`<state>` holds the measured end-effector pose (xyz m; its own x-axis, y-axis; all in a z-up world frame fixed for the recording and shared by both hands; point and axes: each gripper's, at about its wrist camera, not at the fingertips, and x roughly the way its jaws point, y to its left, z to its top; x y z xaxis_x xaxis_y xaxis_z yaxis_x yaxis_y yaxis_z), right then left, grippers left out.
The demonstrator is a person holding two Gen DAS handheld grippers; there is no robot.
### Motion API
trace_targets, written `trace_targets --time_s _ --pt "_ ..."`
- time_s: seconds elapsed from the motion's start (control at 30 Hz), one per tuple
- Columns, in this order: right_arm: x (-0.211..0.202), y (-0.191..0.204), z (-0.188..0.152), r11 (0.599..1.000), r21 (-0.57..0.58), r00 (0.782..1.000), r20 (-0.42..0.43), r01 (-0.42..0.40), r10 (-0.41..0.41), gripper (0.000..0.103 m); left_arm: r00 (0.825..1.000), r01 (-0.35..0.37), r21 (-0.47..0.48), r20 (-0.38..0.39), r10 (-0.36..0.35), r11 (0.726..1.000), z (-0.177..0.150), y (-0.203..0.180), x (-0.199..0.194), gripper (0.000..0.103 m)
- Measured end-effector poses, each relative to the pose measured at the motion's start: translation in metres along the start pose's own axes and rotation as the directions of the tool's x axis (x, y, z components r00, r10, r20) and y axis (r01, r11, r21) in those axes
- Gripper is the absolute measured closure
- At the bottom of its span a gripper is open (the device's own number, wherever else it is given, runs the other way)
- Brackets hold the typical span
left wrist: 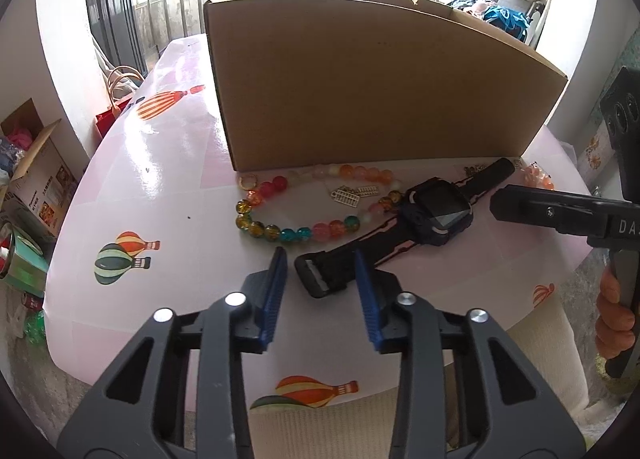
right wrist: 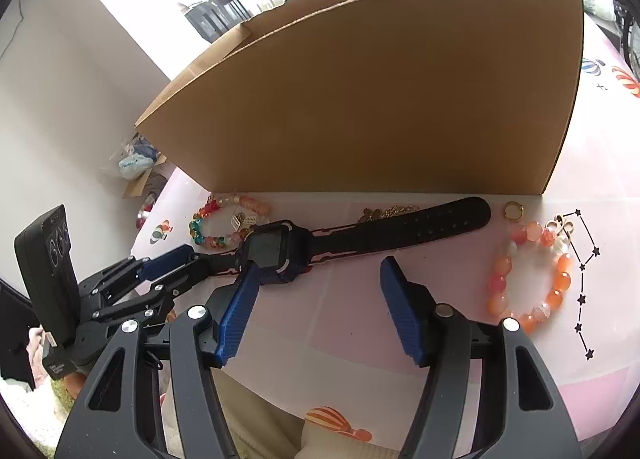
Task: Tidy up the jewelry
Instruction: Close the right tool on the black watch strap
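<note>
A black-and-navy smartwatch (left wrist: pixel 438 215) lies flat on the pink balloon-print tablecloth (left wrist: pixel 160 199), in front of a tall cardboard box (left wrist: pixel 360 91). My left gripper (left wrist: pixel 320 259) straddles the buckle end of the watch strap (left wrist: pixel 320 279). The right pad is at the strap's edge and a thin gap shows at the left pad. My right gripper (right wrist: pixel 320 271) stands wide open above bare cloth beside the watch face (right wrist: pixel 276 251), holding nothing. A multicoloured bead bracelet (left wrist: pixel 288 231) with silver charms (left wrist: pixel 352 193) lies left of the watch. An orange bead bracelet (right wrist: pixel 528 279), a gold ring (right wrist: pixel 513 211) and a gold chain (right wrist: pixel 388 213) lie to the right.
The cardboard box wall (right wrist: pixel 380 99) closes off the back of the table. A small gold hoop (left wrist: pixel 248 181) lies by the box's foot. The table's front edge runs just under both grippers. Boxes (left wrist: pixel 36 167) and a red bag (left wrist: pixel 108 119) clutter the floor at left. A hand (left wrist: pixel 612 315) holds the right gripper.
</note>
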<state>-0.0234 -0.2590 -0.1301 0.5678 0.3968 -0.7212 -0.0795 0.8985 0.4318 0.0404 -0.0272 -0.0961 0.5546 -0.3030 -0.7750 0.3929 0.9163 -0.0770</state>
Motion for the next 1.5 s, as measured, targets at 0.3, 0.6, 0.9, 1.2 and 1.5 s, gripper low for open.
trace_targets --time_s 0.3,0.6,0.9,1.2,1.5 --pt "-0.005 0.003 0.005 1.000 -0.010 0.999 0.041 0.003 -0.003 0.041 1.000 0.018 -0.080 0.008 -0.018 0.997 0.002 0.013 -0.005 0.093" --pt "-0.030 -0.020 0.003 0.998 0.041 0.994 0.095 0.053 -0.057 0.041 1.000 -0.027 -0.080 -0.012 0.026 0.996 -0.001 0.042 -0.019 0.097" --pt "-0.019 -0.018 0.003 0.993 0.031 0.992 0.062 0.112 -0.114 0.041 0.997 -0.072 -0.099 -0.015 0.071 0.992 -0.003 0.046 -0.020 0.096" --pt "-0.008 -0.013 -0.005 0.994 0.055 0.994 0.056 0.091 -0.094 0.041 0.998 -0.066 -0.100 -0.012 0.065 0.993 0.000 0.040 -0.017 0.096" --pt "-0.007 -0.014 -0.005 0.991 0.131 0.997 0.074 -0.018 0.009 0.053 0.999 -0.050 -0.099 -0.011 0.050 0.994 -0.001 0.043 -0.016 0.096"
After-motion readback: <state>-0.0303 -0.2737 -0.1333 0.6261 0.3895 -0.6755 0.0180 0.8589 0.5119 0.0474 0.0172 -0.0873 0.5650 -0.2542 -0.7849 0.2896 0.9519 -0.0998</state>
